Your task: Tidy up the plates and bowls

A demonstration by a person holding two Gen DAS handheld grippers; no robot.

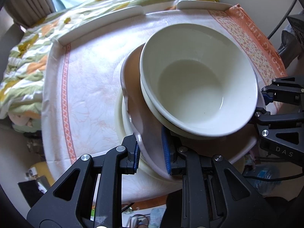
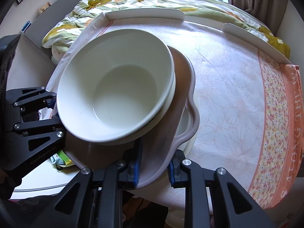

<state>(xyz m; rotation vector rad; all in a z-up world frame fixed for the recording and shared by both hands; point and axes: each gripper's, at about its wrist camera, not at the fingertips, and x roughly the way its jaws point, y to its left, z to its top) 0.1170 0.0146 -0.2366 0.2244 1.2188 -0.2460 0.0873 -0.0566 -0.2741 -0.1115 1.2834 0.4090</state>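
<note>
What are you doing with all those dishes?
Someone is tidying dishes. Two white bowls sit nested on a pinkish wavy-edged plate. The left hand-held gripper and right hand-held gripper each clasp that plate's rim, on different sides. Another pale plate lies underneath, on the tablecloth.

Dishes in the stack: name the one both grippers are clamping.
The wavy-rimmed pinkish plate, gripped by left gripper and right gripper. The white bowls sit on it; the cream plate lies underneath.

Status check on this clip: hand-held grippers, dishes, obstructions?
Left hand-held gripper and right hand-held gripper both straddle the wavy-rimmed plate rim. Two nested white bowls ride on it, above a white plate. Nothing blocking.
</note>
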